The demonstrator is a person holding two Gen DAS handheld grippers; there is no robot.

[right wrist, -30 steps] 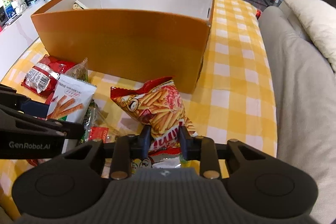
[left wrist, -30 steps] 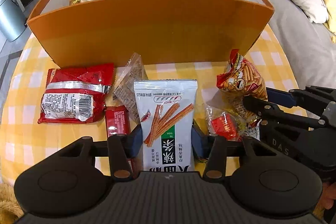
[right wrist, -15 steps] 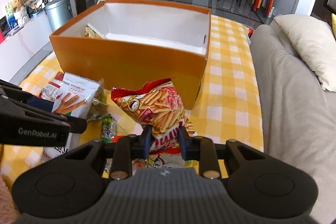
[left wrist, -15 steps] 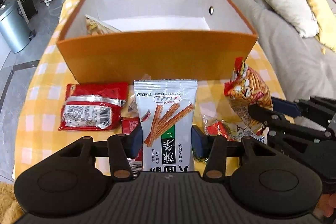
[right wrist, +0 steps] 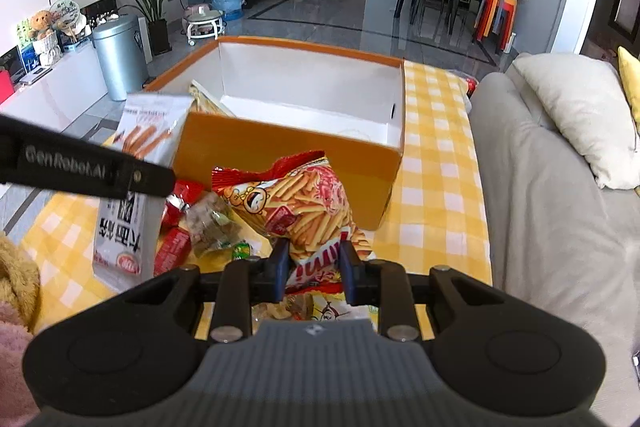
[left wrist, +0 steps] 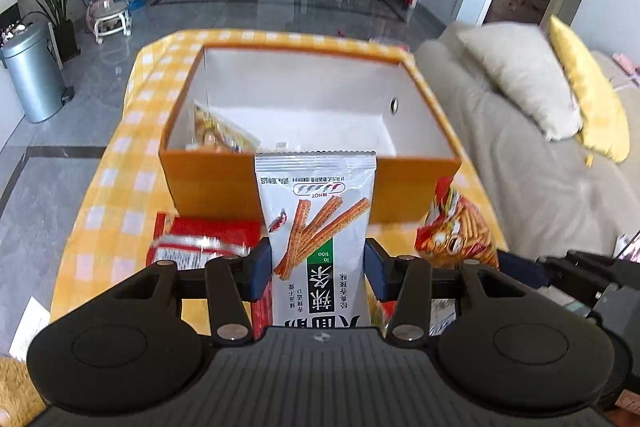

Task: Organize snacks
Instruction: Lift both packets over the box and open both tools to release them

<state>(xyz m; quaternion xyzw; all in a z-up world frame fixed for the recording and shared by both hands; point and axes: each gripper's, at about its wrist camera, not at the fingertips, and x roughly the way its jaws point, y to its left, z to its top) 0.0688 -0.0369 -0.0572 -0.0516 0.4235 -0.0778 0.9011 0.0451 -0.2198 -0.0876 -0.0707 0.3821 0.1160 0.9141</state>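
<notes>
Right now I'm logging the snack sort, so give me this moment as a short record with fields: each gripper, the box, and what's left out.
left gripper: shut on white spicy-strip packet, held up in front of the box
right gripper: shut on red fries bag
orange box: open, white inside, one snack packet at its left wall
left on tablecloth: red packet, small clear and red packets
</notes>
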